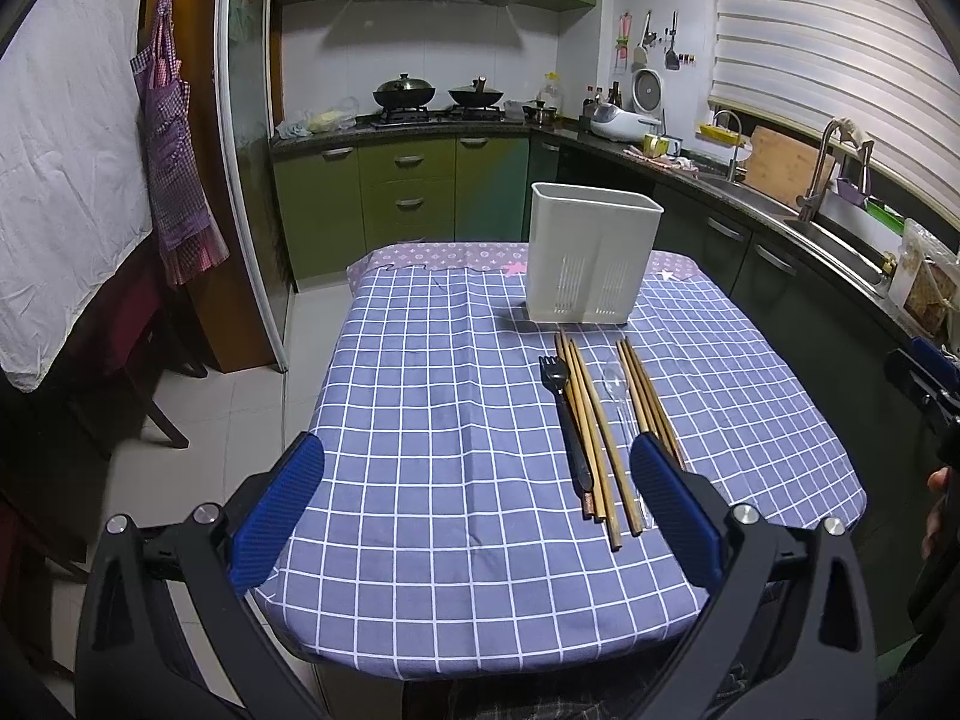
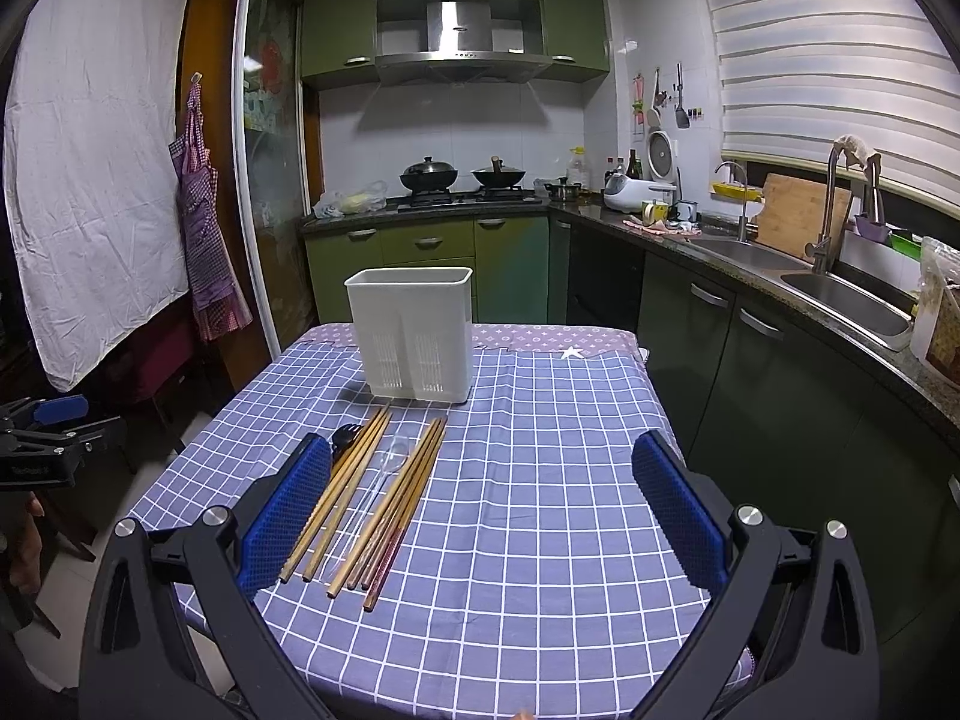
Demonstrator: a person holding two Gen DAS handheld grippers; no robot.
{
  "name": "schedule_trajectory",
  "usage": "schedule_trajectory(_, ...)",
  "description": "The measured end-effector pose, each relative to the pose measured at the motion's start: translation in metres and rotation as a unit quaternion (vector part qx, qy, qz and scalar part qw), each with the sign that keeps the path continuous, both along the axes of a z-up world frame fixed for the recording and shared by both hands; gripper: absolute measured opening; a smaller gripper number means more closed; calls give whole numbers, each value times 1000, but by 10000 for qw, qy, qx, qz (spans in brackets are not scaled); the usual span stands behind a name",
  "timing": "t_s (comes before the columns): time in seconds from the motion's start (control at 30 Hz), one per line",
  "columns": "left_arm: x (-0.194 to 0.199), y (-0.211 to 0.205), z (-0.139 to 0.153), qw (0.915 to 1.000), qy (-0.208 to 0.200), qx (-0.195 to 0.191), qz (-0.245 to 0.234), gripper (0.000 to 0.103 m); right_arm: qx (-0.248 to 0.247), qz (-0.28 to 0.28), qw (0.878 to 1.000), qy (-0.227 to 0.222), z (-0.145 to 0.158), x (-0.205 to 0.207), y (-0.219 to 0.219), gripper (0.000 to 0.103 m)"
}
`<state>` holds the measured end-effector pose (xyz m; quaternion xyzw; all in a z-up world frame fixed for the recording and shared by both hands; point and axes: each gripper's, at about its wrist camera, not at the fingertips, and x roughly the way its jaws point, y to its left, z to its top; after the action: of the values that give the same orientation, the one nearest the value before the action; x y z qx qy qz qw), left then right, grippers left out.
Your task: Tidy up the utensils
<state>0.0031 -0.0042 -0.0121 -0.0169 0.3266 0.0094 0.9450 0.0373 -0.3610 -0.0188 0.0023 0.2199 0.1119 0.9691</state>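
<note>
A white slotted utensil holder (image 1: 591, 252) (image 2: 414, 333) stands upright toward the far side of the checked table. In front of it lie several wooden chopsticks (image 1: 600, 438) (image 2: 360, 492), a black fork (image 1: 567, 420) (image 2: 345, 438) and a clear plastic spoon (image 1: 621, 396) (image 2: 390, 462), all lengthwise. My left gripper (image 1: 474, 510) hovers open over the near left of the table, its right finger beside the chopstick ends. Over the near right, my right gripper (image 2: 480, 510) is open with nothing in it, its left finger partly covering the fork.
The table with its blue checked cloth (image 1: 420, 420) (image 2: 540, 480) has bare cloth left and right of the utensils. Green cabinets, a stove with woks (image 1: 432, 96) and a sink counter (image 2: 840, 294) surround it. A dark chair (image 1: 144, 360) stands at the left.
</note>
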Motion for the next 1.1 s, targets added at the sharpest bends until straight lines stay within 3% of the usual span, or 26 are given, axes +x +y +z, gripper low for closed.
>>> schedule_trajectory(1.1,1,0,-2,10000,72,-2,-27,97,26,30,10000,42,-2,2,2,99)
